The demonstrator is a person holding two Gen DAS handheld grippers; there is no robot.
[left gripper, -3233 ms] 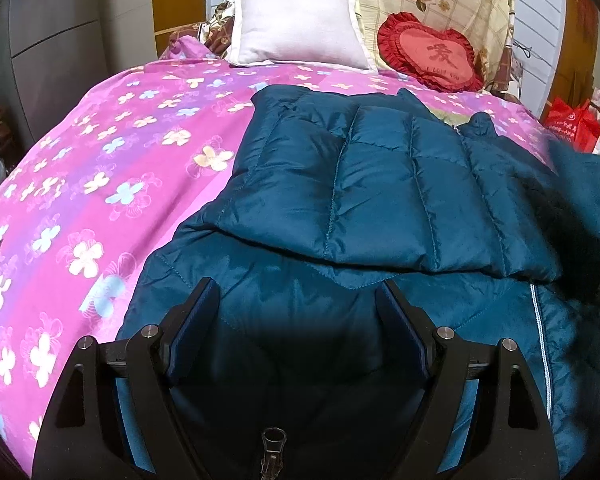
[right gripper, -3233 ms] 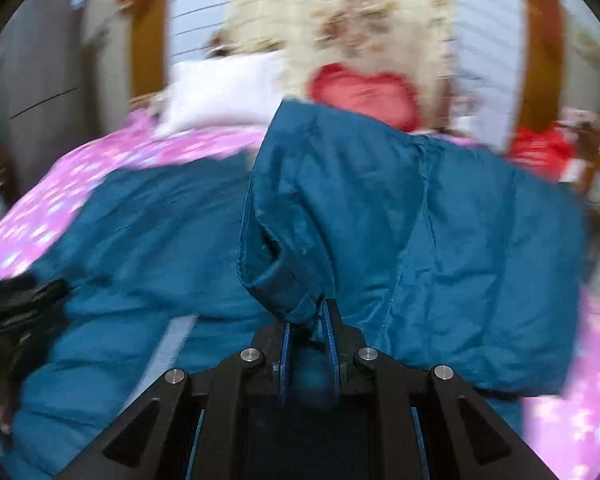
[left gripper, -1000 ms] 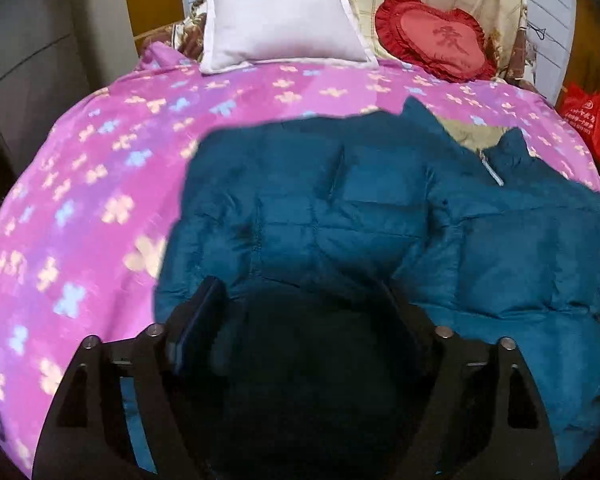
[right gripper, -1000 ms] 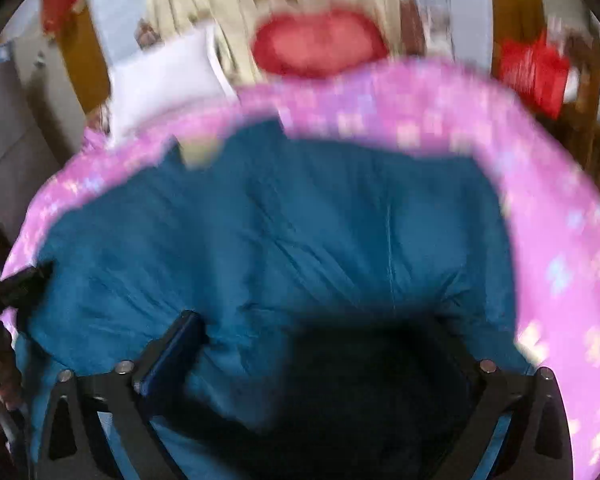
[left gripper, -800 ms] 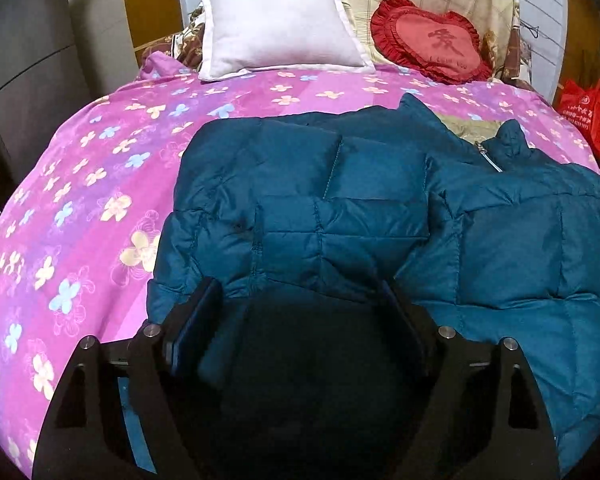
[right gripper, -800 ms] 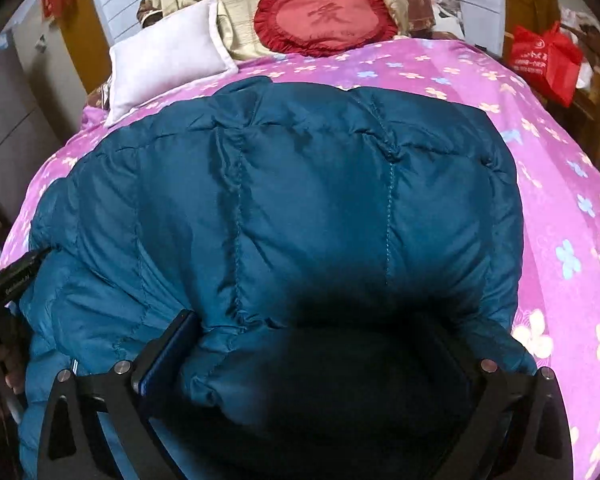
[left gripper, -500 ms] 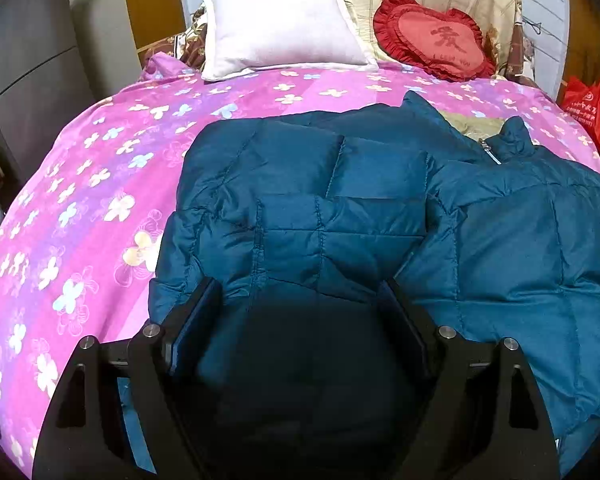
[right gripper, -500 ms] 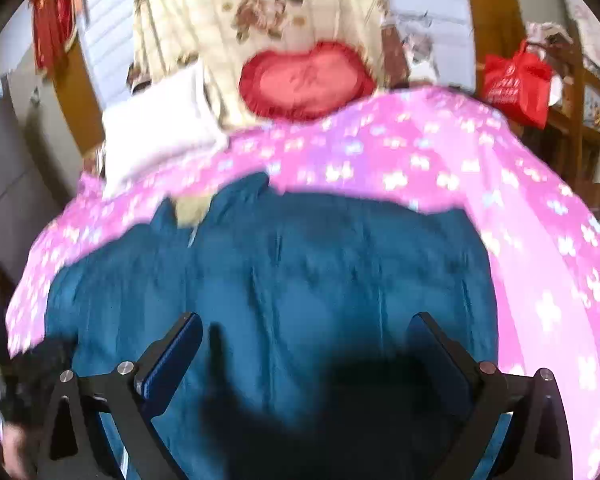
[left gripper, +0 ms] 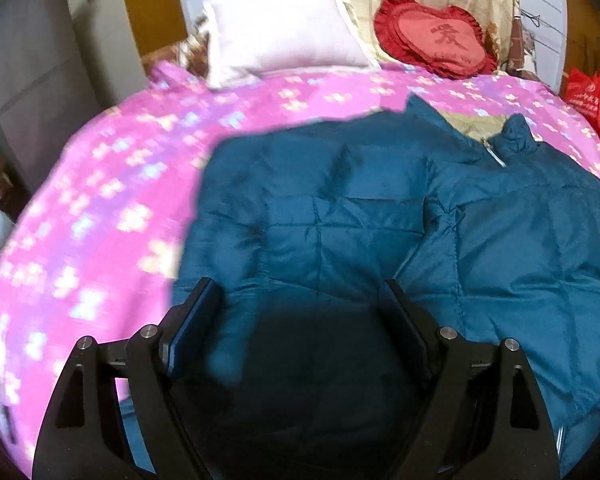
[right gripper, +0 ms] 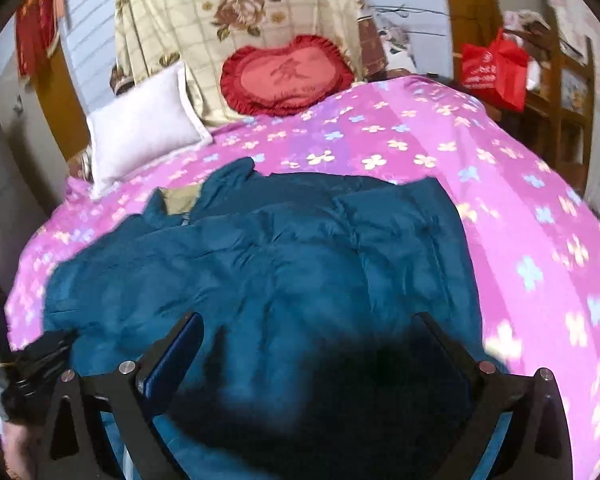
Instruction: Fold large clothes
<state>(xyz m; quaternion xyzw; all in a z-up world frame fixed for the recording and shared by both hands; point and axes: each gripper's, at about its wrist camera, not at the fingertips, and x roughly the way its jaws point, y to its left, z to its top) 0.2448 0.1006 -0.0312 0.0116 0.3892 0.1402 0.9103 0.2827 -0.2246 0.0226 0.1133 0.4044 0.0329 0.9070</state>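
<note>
**Both sleeves in, jacket waits for its fold**

My left tongs (left gripper: 296,320) and right tongs (right gripper: 308,356) hang wide open and empty over the teal down jacket (left gripper: 380,232), spread on the pink flowered bed (left gripper: 100,208). I judge the next fold wants an even bite on the near hem, both sides lifting together. The red heart cushion (left gripper: 436,36) bears one embroidered character; the red bag (right gripper: 492,68) has print too small to read.

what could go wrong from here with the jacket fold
1. The blue puffer jacket is bulky and slick-looking; with both the left gripper and right gripper open above it, the folded-in sides may spring back open.
2. The collar and zipper lie bunched and uneven, so the next fold may come out lopsided.
3. The near hem sits in shadow under the grippers, so a grab there may catch only one layer.
</note>
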